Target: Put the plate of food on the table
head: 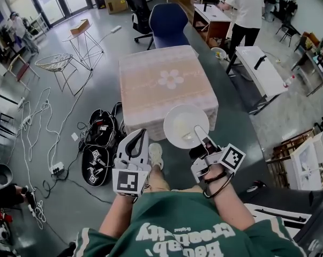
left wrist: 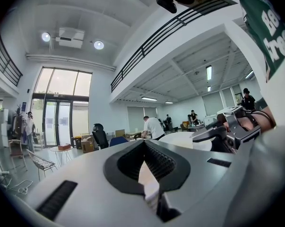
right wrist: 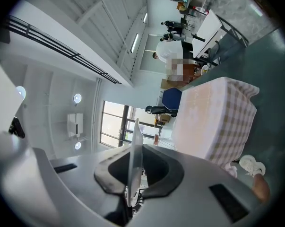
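Right gripper (head: 200, 136) pinches the white plate (head: 180, 123) by its near rim, just below the frame's centre. The plate is held flat, probably so that whatever lies on it, which I cannot make out, does not slide. It hangs over the near edge of the cloth-covered table (head: 150, 84), not yet set down. Left gripper (head: 139, 139), lower centre, is pressed together on nothing, probably spare for now.

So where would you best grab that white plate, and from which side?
Grip the plate by its thin near rim, coming in level from the person's side, as the right gripper does: it's wide and flat, so only the edge fits between jaws.
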Motion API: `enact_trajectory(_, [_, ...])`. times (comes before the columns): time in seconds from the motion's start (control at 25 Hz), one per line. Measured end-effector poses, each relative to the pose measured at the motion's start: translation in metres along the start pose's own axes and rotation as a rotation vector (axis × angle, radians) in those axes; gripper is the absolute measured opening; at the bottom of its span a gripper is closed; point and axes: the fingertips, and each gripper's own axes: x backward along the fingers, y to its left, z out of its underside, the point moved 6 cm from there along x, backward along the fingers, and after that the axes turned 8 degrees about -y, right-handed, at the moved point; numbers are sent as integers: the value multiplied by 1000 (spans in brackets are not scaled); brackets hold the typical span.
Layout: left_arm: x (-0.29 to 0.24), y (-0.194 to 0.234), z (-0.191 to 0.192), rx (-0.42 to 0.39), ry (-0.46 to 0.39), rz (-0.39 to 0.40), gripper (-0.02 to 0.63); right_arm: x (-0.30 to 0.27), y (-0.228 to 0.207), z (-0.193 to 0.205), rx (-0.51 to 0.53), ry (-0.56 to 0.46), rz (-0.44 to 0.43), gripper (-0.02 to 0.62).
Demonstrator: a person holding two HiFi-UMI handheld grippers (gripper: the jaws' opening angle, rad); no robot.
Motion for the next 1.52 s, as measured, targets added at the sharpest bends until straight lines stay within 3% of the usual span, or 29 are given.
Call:
enact_trajectory(1.08, [-246,184,52,64,55,128,9,-272,-30,-41,-18,-69,104,32])
enact_trajectory(1.52, [-306,225,68,58,60,139,9,-327,-45,-46,-43,-102,118,32])
